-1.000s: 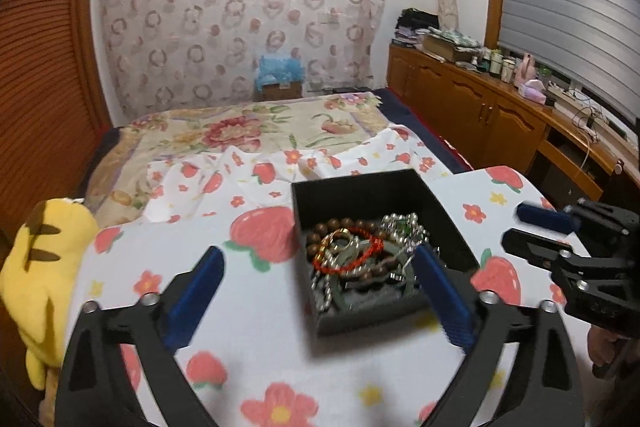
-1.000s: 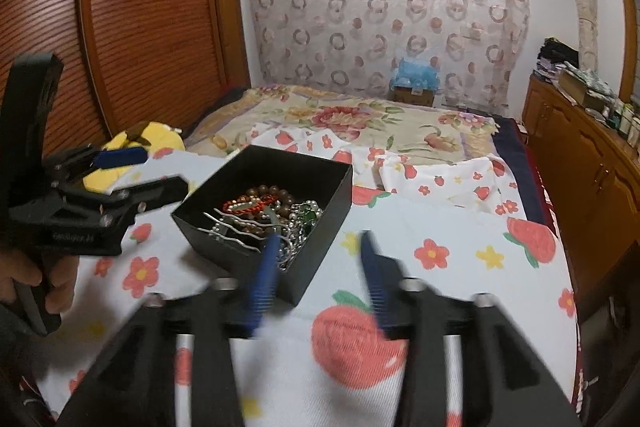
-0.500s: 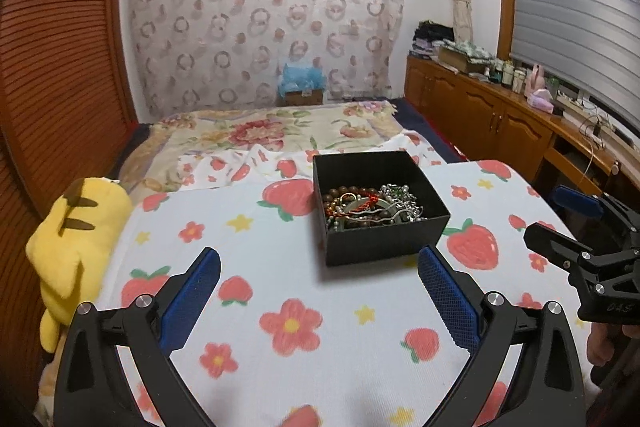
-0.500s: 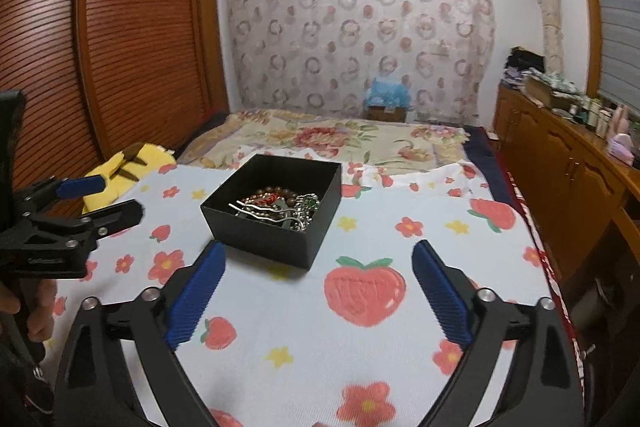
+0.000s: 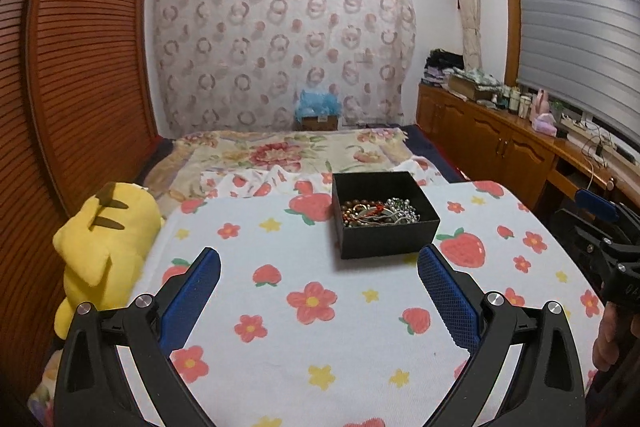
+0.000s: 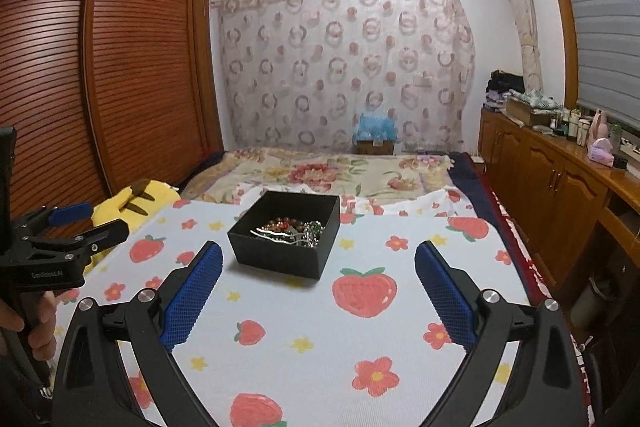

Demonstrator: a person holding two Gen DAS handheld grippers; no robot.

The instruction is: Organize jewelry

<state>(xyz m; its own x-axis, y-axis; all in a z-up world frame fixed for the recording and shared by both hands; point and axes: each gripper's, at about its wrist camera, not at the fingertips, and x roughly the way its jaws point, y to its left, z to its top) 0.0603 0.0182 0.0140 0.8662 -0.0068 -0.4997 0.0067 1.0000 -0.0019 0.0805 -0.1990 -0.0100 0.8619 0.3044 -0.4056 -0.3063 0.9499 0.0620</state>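
Bedroom setup here: a white cloth (image 5: 320,327) printed with strawberries and flowers covers the work surface in the lower half of both views, with a floral bedspread (image 5: 280,151) behind it, a circle-print curtain (image 5: 280,47) on the back wall and a slatted wooden wardrobe (image 5: 88,67) filling the left side.

Stuff you can't really see: the near edge of the cloth is cut off by the frame bottom and blocked by the gripper bodies. A yellow plush toy (image 5: 104,247) at the left edge of the left wrist view is only partly visible. The counter clutter (image 6: 580,127) on the wooden cabinets at right is too small to identify.

The black jewelry box (image 5: 382,213) sits open-topped on the cloth, right of centre in the left wrist view, just above centre in the right one. Inside is a tangled jewelry pile (image 5: 378,213): brown beads, something red, silvery chains, a green bit. In the right wrist view a wavy silver piece (image 6: 276,235) lies on top, but individual items are hard to separate.

The left gripper (image 5: 318,291) has its blue pads spread wide with nothing between them. Same for the right gripper (image 6: 318,285), wide apart and empty. Both sit low in frame, well short of the box. There's plenty of bare cloth around the box on every side, and the cloth's right edge drops off near the cabinets.
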